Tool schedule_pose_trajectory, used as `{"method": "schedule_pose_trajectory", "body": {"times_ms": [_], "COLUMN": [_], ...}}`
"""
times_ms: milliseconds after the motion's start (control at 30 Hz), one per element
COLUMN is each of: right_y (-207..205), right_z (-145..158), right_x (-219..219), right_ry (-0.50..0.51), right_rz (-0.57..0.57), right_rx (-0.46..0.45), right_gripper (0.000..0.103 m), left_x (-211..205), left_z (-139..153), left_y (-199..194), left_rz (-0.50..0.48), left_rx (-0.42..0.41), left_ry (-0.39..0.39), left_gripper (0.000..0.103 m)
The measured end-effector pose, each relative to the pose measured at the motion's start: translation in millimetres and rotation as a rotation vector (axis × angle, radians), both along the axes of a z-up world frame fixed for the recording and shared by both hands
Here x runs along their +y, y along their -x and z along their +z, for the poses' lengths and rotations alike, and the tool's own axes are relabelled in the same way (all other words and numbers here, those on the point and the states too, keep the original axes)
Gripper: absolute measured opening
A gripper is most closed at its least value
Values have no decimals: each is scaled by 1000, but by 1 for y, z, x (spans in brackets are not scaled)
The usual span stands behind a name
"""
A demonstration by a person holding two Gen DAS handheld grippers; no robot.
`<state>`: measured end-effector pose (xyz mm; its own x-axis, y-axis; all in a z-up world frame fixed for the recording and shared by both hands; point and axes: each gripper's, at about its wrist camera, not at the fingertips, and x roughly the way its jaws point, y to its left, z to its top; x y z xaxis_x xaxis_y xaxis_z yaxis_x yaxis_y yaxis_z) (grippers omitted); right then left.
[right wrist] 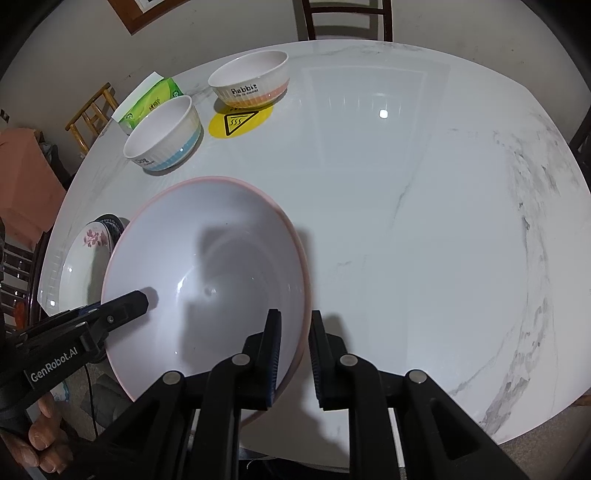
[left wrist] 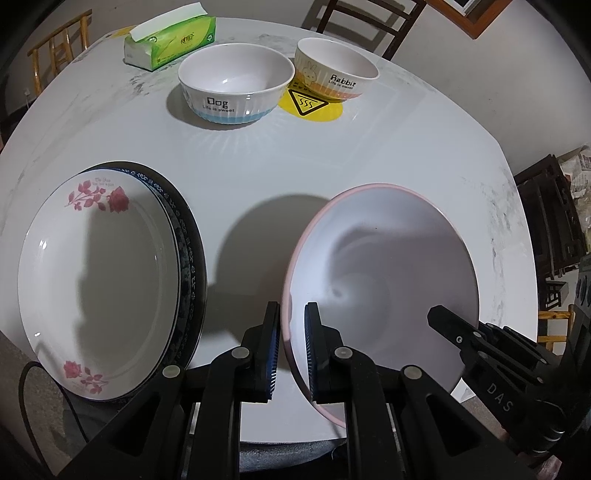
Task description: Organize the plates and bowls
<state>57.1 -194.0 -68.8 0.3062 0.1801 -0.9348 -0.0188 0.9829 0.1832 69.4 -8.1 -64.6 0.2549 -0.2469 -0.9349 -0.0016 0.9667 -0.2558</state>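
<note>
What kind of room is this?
Probably a home dining room: a round marble-look table, wooden chairs around it, a tissue pack and "Dog" and "Rabbit" bowls.

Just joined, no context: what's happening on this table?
A person holds a pink-rimmed bowl with two hand-held grippers: the left hand-held gripper clamps one side of its rim, the right hand-held gripper the opposite side. A rose plate sits stacked on a dark patterned plate. The Dog bowl and Rabbit bowl stand apart on the table.

Marble table (left wrist: 332, 177): bowls (left wrist: 234, 88), plates (left wrist: 99, 280), tissues (left wrist: 170, 37)
</note>
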Motion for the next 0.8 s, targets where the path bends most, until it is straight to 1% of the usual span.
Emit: {"method": "schedule_pose_trajectory", "body": {"times_ms": [67, 200, 233, 300, 333, 433, 567, 733, 800], "right_y": [-1, -1, -1, -2, -2, -4, -5, -11, -12], "right_z": [0, 4, 6, 12, 14, 23, 33, 42, 45], "right_x": [1, 1, 1, 0, 0, -2, -3, 0, 4], "right_ry": [-4, 3, 1, 1, 1, 4, 15, 9, 10], "right_rz": [5, 10, 9, 11, 9, 9, 5, 12, 22], "right_rx": [2, -11, -15, -33, -42, -64, -95, -118, -127], "right_gripper": [17, 18, 18, 19, 20, 23, 23, 23, 23], "left_x": [1, 1, 1, 1, 2, 6, 11, 16, 18], "left_z": [0, 3, 4, 7, 9, 13, 20, 30, 33], "left_y": [0, 0, 0, -1, -1, -1, -2, -2, -2], "left_rz": [0, -1, -3, -1, 1, 7, 14, 15, 22], "left_rx": [0, -15, -19, -27, -33, -45, -62, -97, -104], "left_ry": [0, -14, -18, -25, -27, -24, -22, -1, -5], "left_gripper": [10, 13, 15, 22, 23, 25, 25, 25, 31]}}
